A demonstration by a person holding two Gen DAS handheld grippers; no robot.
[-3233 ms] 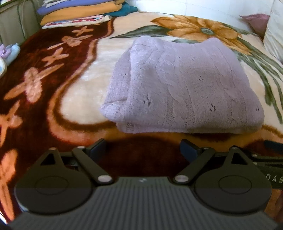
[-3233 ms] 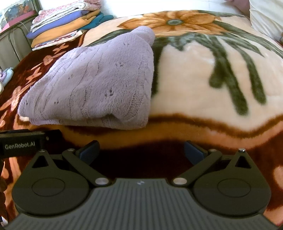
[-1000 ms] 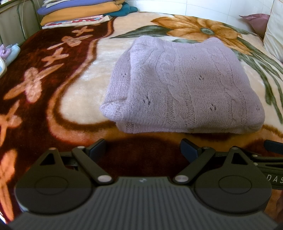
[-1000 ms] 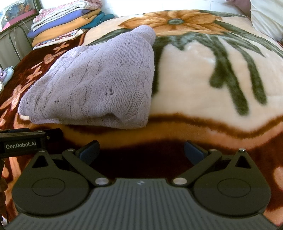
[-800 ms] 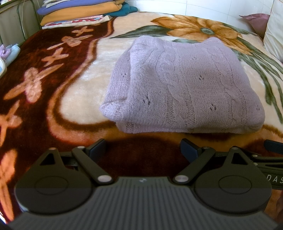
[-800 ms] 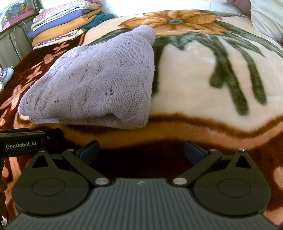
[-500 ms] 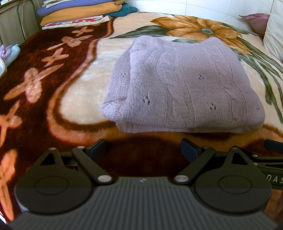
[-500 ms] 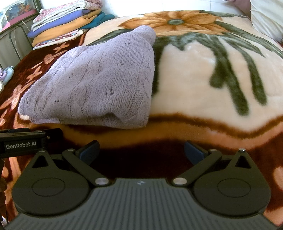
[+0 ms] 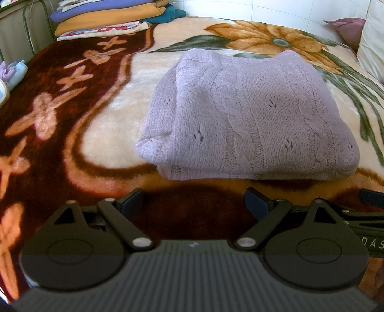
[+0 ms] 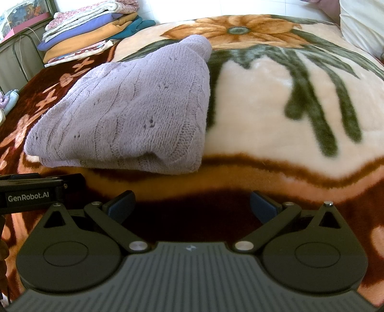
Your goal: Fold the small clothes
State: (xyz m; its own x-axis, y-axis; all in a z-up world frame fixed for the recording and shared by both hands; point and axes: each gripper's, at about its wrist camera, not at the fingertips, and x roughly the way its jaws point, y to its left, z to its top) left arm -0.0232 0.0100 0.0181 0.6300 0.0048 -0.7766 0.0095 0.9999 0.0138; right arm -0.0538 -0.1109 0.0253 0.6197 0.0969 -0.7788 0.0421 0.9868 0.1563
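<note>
A folded lilac sweater (image 9: pixel 249 120) lies on the flowered blanket (image 9: pixel 100 115) that covers the bed, near the bed's front edge and apart from both grippers. The left gripper (image 9: pixel 194 204) has its jaws spread wide over the dark red border, with nothing between them; the sweater's front fold lies just beyond its fingertips. The right gripper (image 10: pixel 193 204) is spread the same way and empty, with the sweater off to its left. A stack of folded clothes (image 9: pixel 110 16) sits at the far left corner of the bed. Only the left view shows a purple pillow (image 9: pixel 345 28) at the far right. Only the right view shows the wide cream stretch of blanket right of the sweater.
</note>
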